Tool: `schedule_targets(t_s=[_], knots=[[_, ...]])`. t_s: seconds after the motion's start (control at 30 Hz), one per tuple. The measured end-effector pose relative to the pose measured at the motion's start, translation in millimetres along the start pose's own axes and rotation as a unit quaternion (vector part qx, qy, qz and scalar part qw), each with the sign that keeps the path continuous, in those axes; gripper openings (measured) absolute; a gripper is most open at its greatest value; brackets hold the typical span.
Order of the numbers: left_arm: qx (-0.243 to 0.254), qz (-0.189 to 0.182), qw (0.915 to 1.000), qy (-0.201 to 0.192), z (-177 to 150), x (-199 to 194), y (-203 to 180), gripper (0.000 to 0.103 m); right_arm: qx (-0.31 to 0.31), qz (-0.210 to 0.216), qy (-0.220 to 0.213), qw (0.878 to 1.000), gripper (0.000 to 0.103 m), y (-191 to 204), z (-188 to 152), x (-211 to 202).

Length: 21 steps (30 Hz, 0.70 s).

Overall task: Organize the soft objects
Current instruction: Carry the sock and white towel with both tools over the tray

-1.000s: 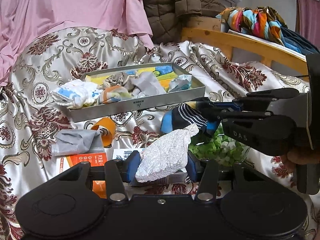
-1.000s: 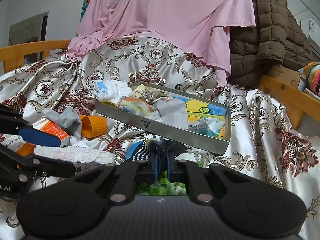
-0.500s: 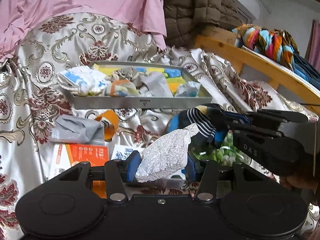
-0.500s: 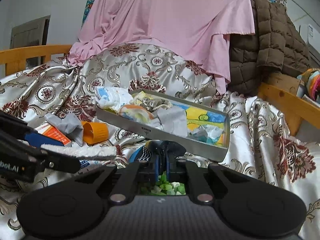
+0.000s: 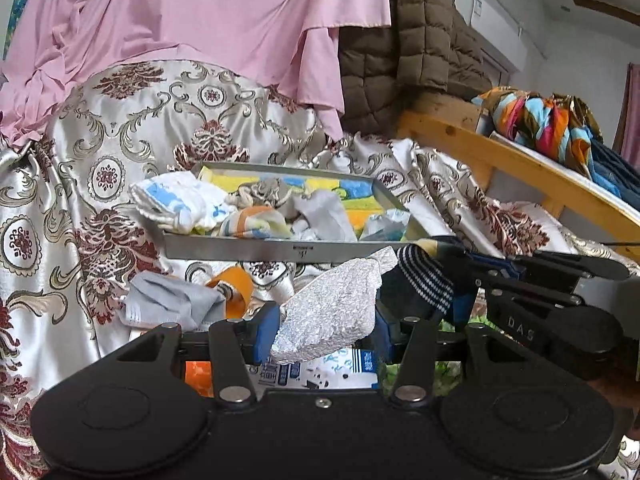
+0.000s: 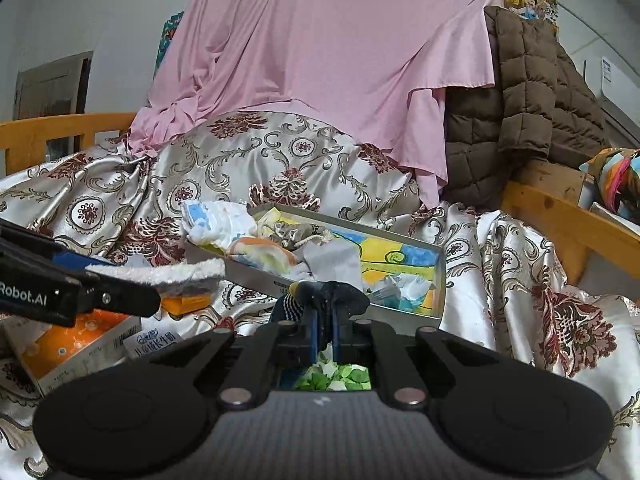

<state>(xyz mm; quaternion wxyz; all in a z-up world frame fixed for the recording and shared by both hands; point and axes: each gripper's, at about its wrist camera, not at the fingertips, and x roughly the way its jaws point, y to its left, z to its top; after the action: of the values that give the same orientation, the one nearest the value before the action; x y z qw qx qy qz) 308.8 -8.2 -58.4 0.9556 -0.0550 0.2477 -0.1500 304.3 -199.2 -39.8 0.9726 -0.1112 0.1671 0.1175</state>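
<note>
Patterned bedspread [image 6: 256,160]; left claw [image 5: 326,326] grips white sock [image 5: 332,312]; right claw [image 6: 324,322] pinches striped sock [image 5: 424,280], stripes clearer left view.

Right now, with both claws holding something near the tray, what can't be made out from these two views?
- Dark striped sock: right wrist view, mostly hidden behind the right claw; its full shape is unclear.
- Green patterned item: right wrist view, only a patch shows through the claw frame.
- Printed box: left wrist view, covered by the left claw and its white fuzzy cloth; text too small.
- Tray floor: buried under cloths.
</note>
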Motion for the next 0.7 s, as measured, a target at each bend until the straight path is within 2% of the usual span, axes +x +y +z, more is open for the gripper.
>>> schedule_targets(t_s=[0.17, 0.3, 0.4, 0.7], knots=[[-0.014, -0.001, 0.9997, -0.021, 8, 7, 5, 0.051, 0.002, -0.003, -0.006, 1.000, 0.007, -2, 3, -1], [-0.038, 0.015, 0.9984, -0.040, 21, 22, 14, 0.051, 0.008, 0.004, -0.001, 1.000, 0.007, -5, 11, 2], [-0.058, 0.027, 0.9963, -0.058, 34, 37, 26, 0.051, -0.021, 0.008, -0.007, 1.000, 0.007, -3, 24, 12], [-0.066, 0.048, 0.9919, -0.098, 92, 100, 60, 0.051, -0.044, 0.020, -0.005, 0.999, 0.007, -16, 84, 93]])
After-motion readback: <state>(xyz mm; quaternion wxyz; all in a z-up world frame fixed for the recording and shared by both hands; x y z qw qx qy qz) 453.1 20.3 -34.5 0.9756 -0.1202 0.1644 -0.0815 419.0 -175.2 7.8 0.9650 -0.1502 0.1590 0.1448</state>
